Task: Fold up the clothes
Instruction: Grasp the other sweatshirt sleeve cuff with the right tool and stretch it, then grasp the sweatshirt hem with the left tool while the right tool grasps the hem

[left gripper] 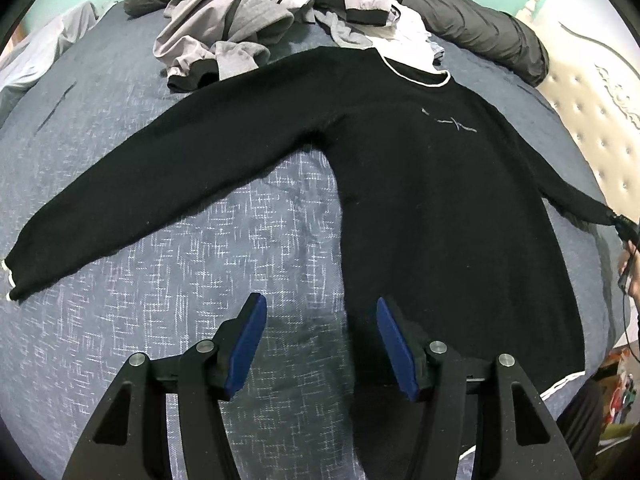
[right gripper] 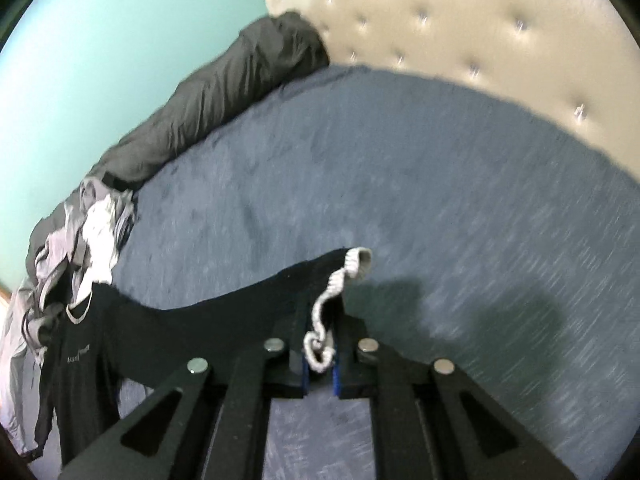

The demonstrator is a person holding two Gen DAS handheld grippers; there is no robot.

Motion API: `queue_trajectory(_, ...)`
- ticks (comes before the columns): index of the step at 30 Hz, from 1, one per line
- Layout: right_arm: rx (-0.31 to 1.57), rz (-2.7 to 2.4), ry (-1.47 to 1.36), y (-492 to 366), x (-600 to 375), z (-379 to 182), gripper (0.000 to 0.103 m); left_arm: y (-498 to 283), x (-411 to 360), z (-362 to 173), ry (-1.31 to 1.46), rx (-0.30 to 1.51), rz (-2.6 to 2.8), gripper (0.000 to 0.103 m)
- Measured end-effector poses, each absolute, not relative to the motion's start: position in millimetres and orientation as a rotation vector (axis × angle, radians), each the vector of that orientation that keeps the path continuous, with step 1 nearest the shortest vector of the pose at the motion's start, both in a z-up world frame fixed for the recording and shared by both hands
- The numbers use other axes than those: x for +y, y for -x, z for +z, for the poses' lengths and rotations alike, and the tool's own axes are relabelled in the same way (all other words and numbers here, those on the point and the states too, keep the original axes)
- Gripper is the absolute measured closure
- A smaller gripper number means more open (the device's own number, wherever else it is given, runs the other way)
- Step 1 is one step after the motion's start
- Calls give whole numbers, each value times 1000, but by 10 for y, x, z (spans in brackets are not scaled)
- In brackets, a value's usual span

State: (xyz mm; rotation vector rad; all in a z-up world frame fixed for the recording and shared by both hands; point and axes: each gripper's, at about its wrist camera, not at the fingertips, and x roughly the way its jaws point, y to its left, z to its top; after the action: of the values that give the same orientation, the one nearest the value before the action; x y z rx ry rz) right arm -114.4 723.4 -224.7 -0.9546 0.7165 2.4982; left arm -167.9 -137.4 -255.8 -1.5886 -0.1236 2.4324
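A black long-sleeved sweater (left gripper: 432, 184) with white trim at neck, cuffs and hem lies face up on the blue bedspread (left gripper: 160, 280). Its left sleeve (left gripper: 152, 192) is spread out flat to the left. My left gripper (left gripper: 320, 308) is open and empty, hovering above the sweater's lower left edge. My right gripper (right gripper: 320, 320) is shut on the white-trimmed cuff (right gripper: 332, 300) of the right sleeve (right gripper: 224, 316) and holds it stretched out above the bed. In the left wrist view the right gripper (left gripper: 624, 228) shows at the far right edge with the sleeve pulled taut.
A pile of grey and lilac clothes (left gripper: 264, 12) lies beyond the sweater's collar. A dark grey rolled duvet (left gripper: 480, 28) runs along the teal wall. A cream tufted headboard (right gripper: 460, 28) bounds the bed on the right.
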Motion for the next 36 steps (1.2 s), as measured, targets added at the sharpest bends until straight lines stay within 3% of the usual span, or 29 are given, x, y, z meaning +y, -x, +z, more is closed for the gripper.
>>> queue_trajectory(6, 611, 2494, 907, 1159, 7435, -1932, 97, 1647, -1402, -2594, 1601, -136, 2428, 41)
queue_trajectory(11, 622, 2435, 1022, 1272, 7475, -2104, 96, 1637, -1431, -2647, 1618, -158, 2414, 41)
queue_trajectory(16, 590, 2364, 1100, 1209, 7306, -2274, 87, 1608, -1365, -2652, 1631, -136, 2362, 41)
queue_trajectory(23, 614, 2460, 1125, 819, 6715, -2105, 79, 1443, -1269, -2608, 1641, -84, 2279, 41)
queue_trajectory(26, 668, 2548, 1247, 690, 6290, -2091, 73, 1315, -1219, -2643, 1667, -65, 2230, 41)
queue_trajectory(28, 712, 2604, 1403, 657, 5926, -2145, 61, 1229, -1194, -2692, 1683, -70, 2207, 41)
queue_trajectory(36, 620, 2690, 1845, 531, 4561, -2320, 61, 899, -1140, -2836, 1737, -109, 2127, 41)
